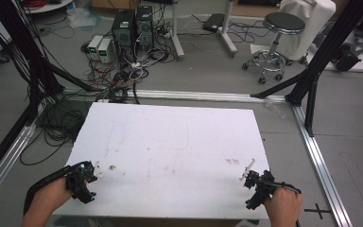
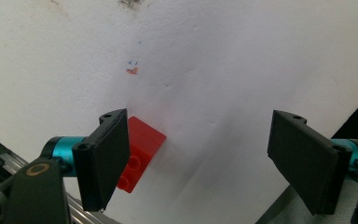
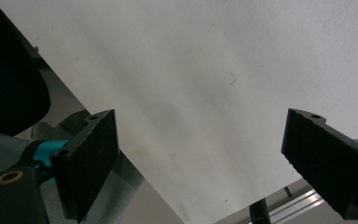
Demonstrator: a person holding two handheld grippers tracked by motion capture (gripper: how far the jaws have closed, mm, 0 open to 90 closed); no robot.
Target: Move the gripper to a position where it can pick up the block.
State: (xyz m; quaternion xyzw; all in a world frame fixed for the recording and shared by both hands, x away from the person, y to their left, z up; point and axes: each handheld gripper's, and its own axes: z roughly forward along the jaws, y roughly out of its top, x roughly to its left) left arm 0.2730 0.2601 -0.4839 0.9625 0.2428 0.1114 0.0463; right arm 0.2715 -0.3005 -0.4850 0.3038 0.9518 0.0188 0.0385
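Holding a gripper in each hand, a person rests both over a big white board (image 1: 170, 142). The left gripper (image 2: 200, 154) sits near the board's left corner on the person's side, and its jaws are spread wide with nothing between them. A red toy brick (image 2: 142, 151) lies flat on the board, partly tucked behind the left jaw in the left gripper view. It looks close to that jaw, but I cannot tell if they touch. A tiny orange and blue mark (image 2: 132, 67) is farther ahead of the jaws. The right gripper (image 3: 200, 158) hangs over the board's right edge, jaws also wide apart and gripping nothing. A round stool (image 1: 276, 42) stands far off on the floor.
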